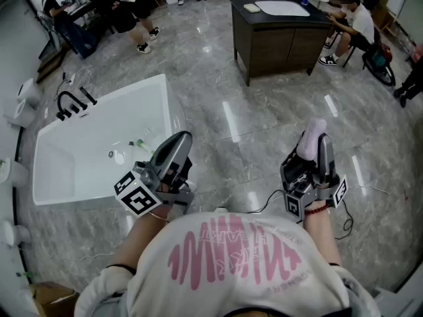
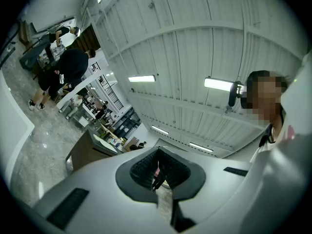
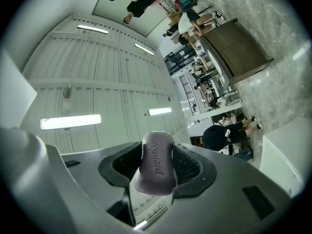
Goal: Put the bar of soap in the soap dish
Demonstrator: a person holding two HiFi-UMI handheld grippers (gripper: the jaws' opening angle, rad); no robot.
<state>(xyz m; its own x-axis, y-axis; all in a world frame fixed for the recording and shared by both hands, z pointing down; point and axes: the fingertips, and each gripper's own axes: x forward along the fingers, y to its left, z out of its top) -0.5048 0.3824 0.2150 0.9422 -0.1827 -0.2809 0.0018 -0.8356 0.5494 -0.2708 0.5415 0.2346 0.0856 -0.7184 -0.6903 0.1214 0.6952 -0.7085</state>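
Over the marble floor [image 1: 264, 131], we clamp the bar of soap [image 3: 157, 165] in our right gripper [image 1: 318, 152]; the slick, upturned bar may slip. Left gripper [image 2: 157, 170] jaws together, empty.

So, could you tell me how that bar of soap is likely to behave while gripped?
The bar of soap holds its shape in the right gripper, so it is probably stiff. Its smooth, rounded faces may slip under an uneven squeeze. It sticks out past the pads, so it could pivot.

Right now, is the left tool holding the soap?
No, the soap sits pinched in the right tool; the left tool is shut on nothing.
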